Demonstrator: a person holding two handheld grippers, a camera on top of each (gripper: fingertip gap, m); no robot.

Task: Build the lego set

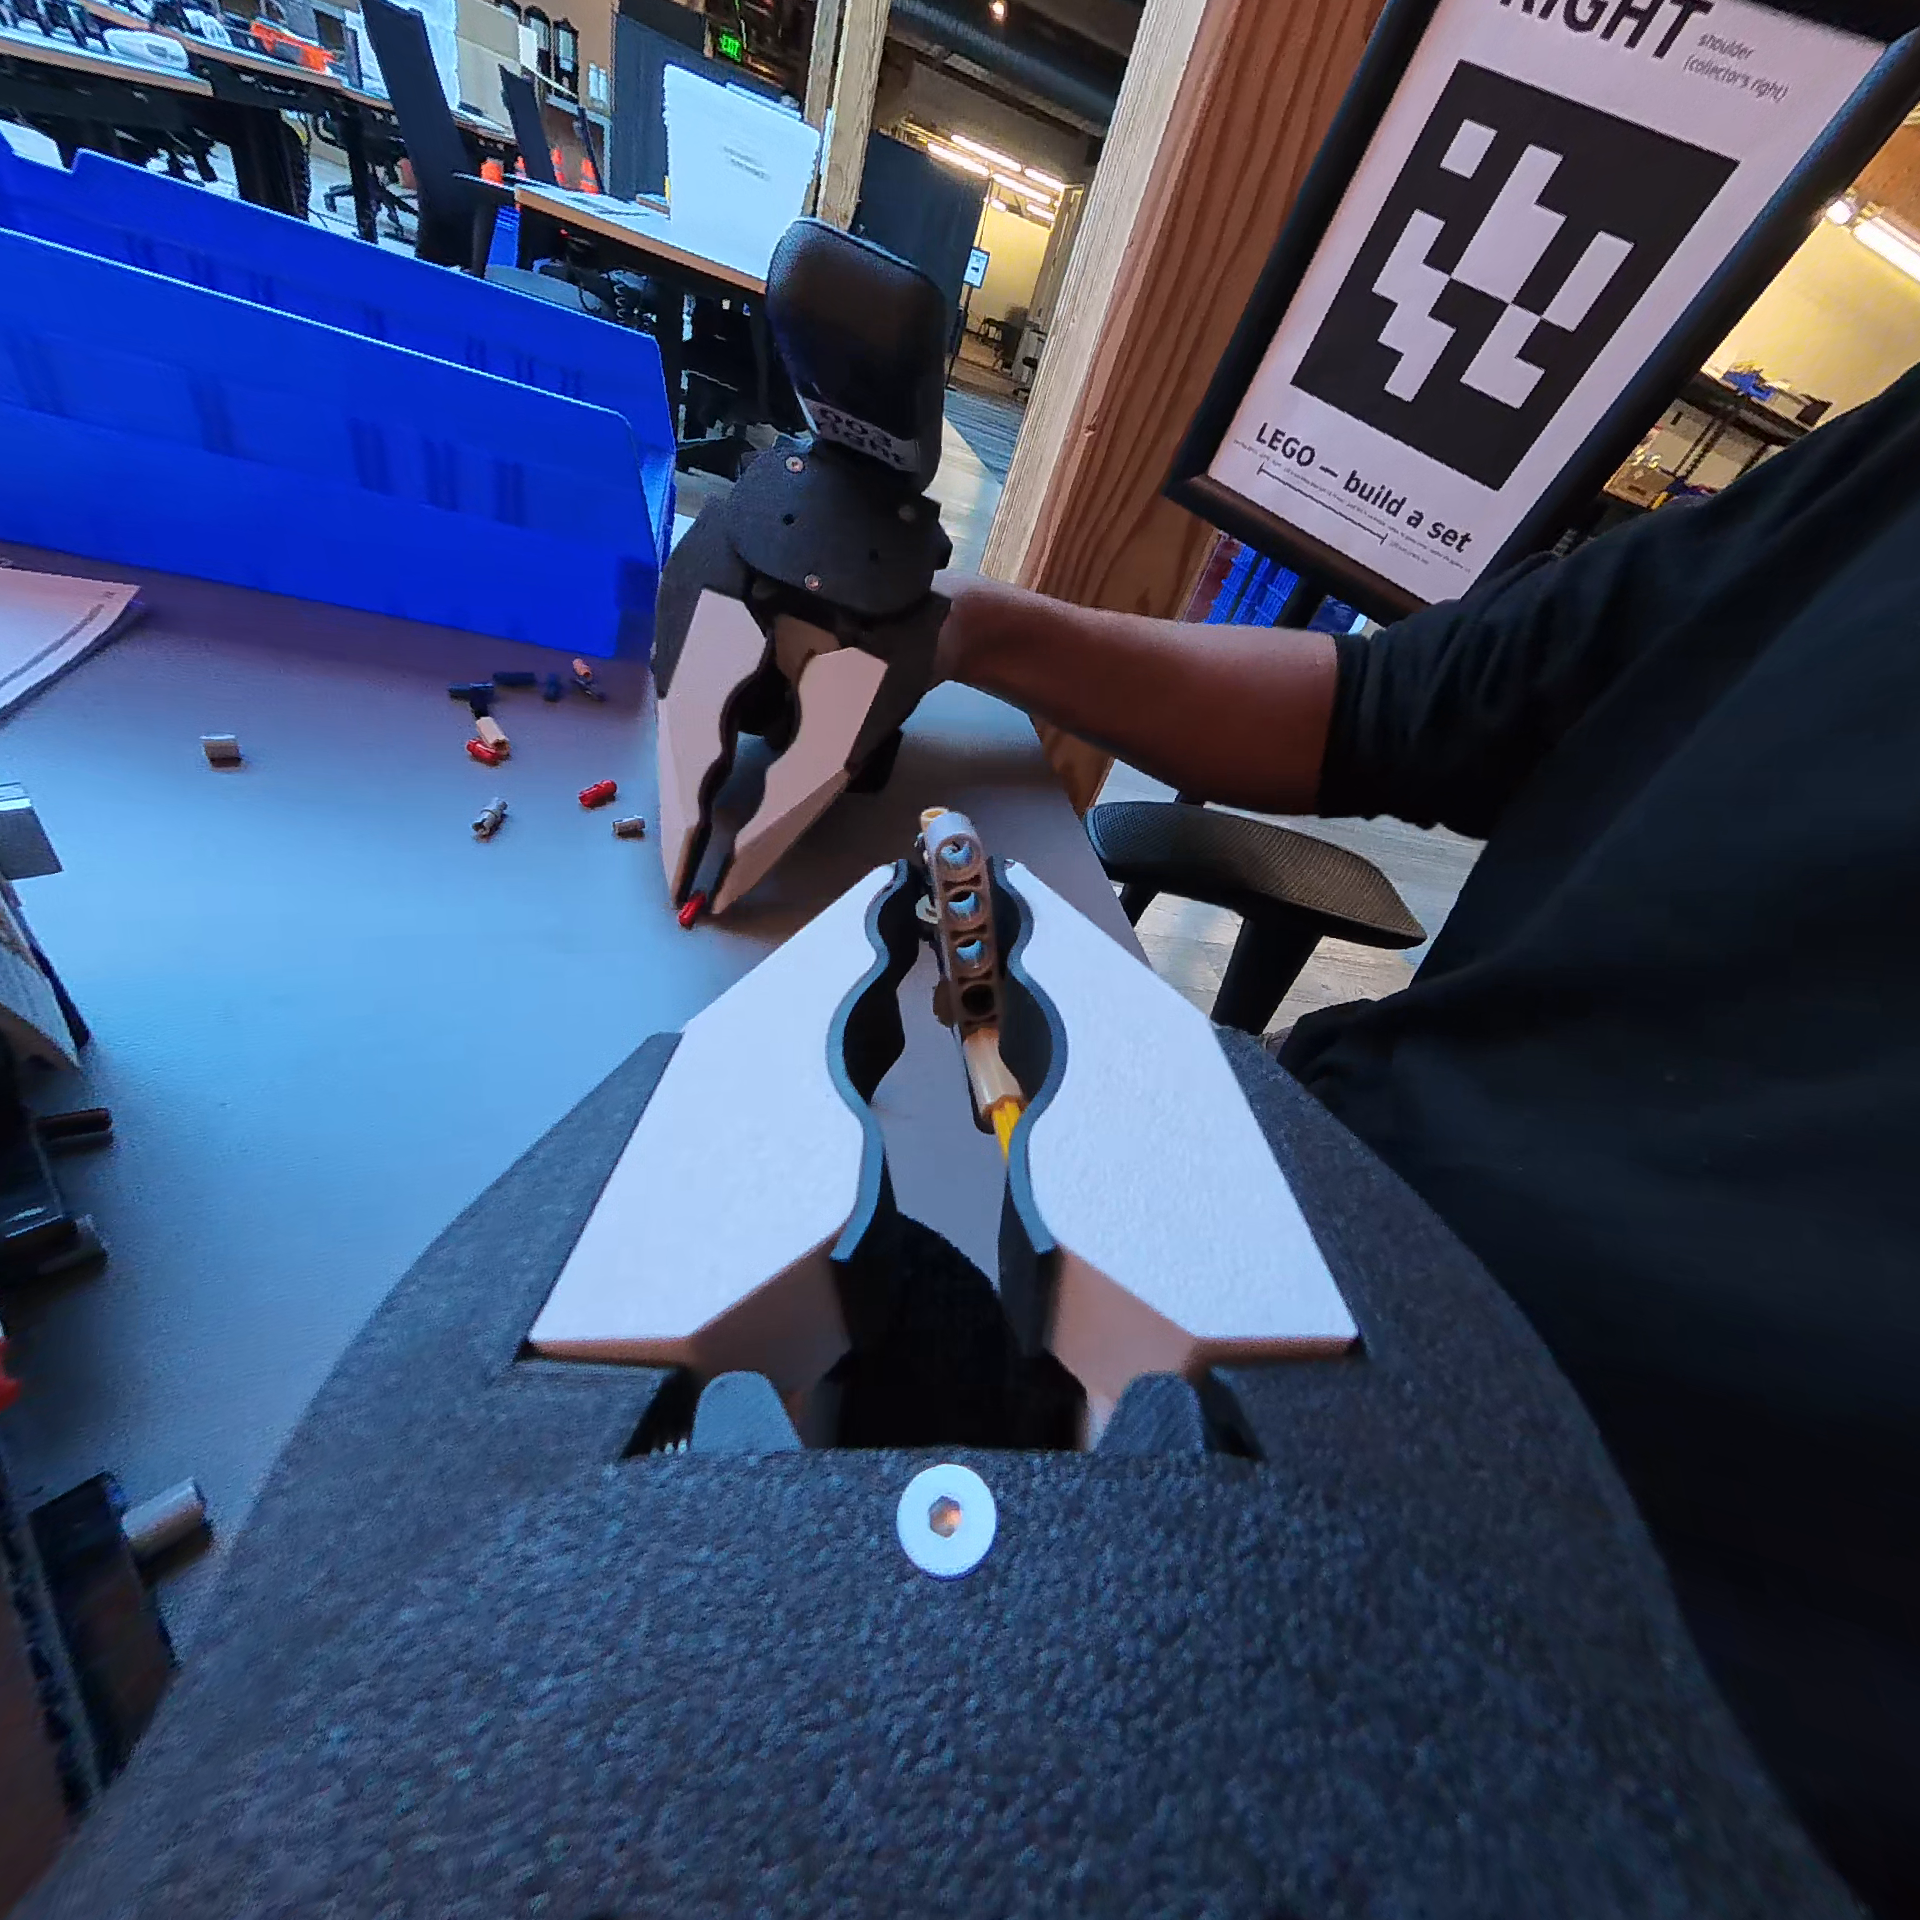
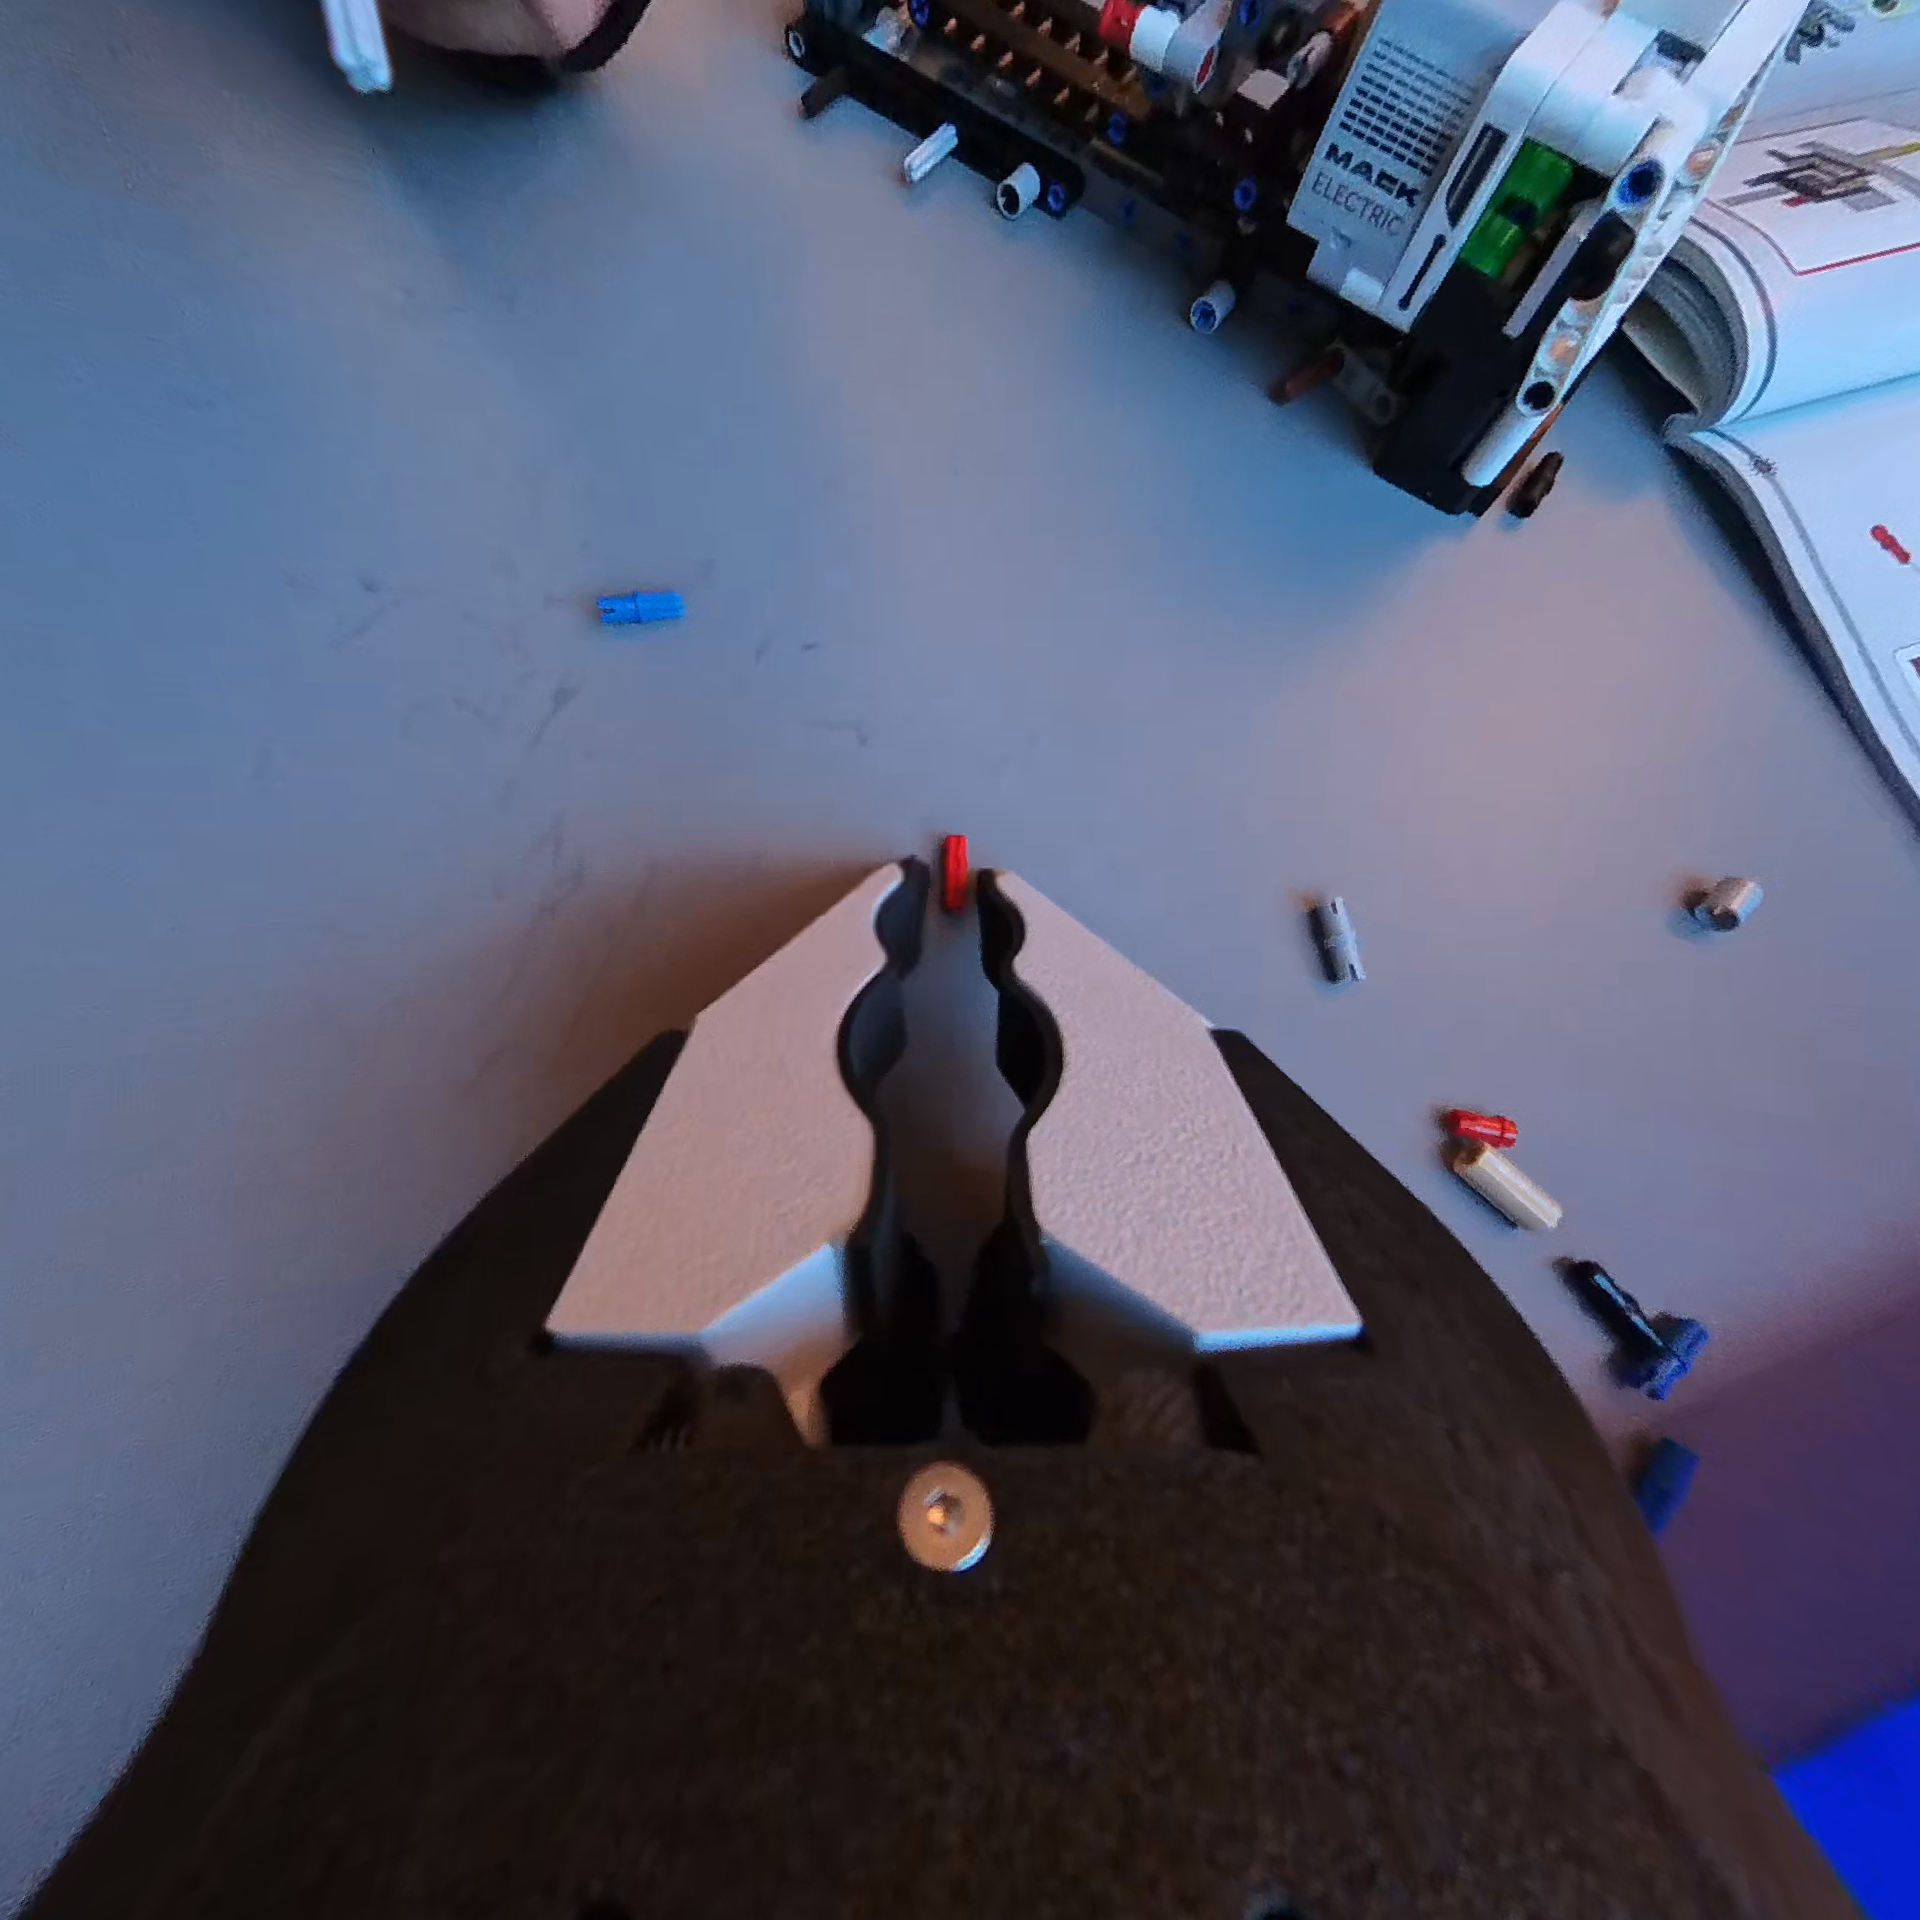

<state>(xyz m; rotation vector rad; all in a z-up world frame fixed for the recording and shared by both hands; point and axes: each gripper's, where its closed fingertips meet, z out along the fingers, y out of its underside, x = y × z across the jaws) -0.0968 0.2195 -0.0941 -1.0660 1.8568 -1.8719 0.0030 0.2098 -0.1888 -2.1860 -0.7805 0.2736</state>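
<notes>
My left gripper [image 1: 951, 883] is shut on a small grey lego beam [image 1: 961, 925] with holes, a tan piece and a yellow axle at its near end, held above the grey table. My right gripper [image 2: 948, 878] is shut on a small red pin [image 2: 953, 871] at its fingertips, down at the table surface. In the left wrist view that right gripper [image 1: 701, 902] stands tip-down on the table with the red pin [image 1: 690, 911] in its tips, just left of and beyond my left gripper. The partly built lego truck [image 2: 1382, 208] stands at the far right of the right wrist view.
Loose pins lie on the table [image 2: 416, 416]: a blue pin [image 2: 640, 607], a grey pin [image 2: 1337, 938], a red pin and tan piece [image 2: 1496, 1164], dark blue parts [image 2: 1642, 1330]. An open instruction booklet [image 2: 1808, 343] lies at right. Blue bins [image 1: 312, 436] stand behind. A person's arm [image 1: 1143, 665] holds the right gripper. Some 15 cm of space lies between my two pairs of fingers.
</notes>
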